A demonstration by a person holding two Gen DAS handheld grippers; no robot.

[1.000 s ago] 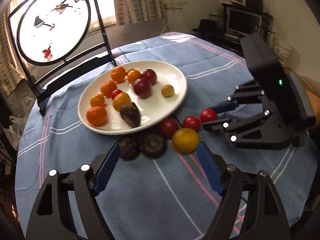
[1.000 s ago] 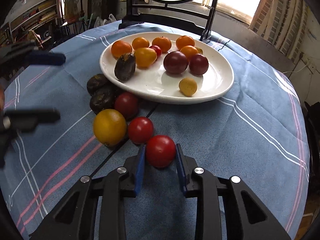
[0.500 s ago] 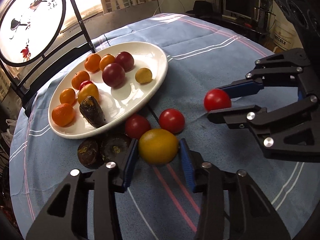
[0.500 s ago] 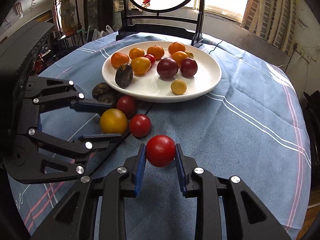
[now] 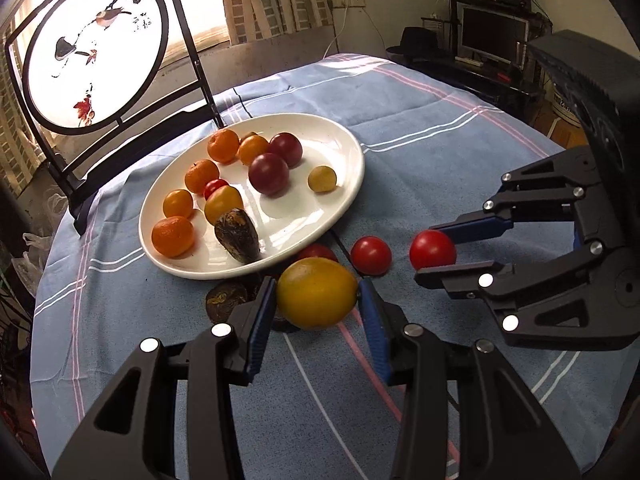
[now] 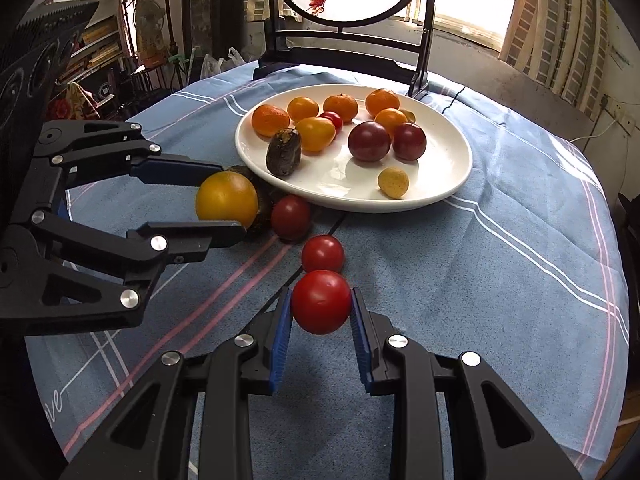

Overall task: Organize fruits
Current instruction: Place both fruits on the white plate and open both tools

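My left gripper (image 5: 316, 312) is shut on a large yellow-orange fruit (image 5: 316, 292), its blue pads pressing on both sides. My right gripper (image 6: 321, 320) is shut on a red tomato (image 6: 321, 300). Each gripper shows in the other's view: the left gripper (image 6: 228, 200) at the left, the right gripper (image 5: 432, 250) at the right. A white plate (image 5: 344, 200) behind them holds several oranges, two dark red plums, a small yellow fruit and a dark wrinkled fruit (image 5: 236, 236). A red tomato (image 5: 371, 255), a darker red fruit (image 6: 291, 216) and dark brown fruits (image 5: 226, 300) lie loose on the cloth by the plate's near rim.
The round table wears a blue striped cloth (image 6: 500, 280), bare to the right of the plate. A black chair with a round painted panel (image 5: 96, 52) stands against the far edge. Shelves and a monitor (image 5: 488, 36) lie beyond the table.
My left gripper went from wide open short of the yellow-orange fruit to shut on it. The right gripper kept the red tomato and stayed about where it was.
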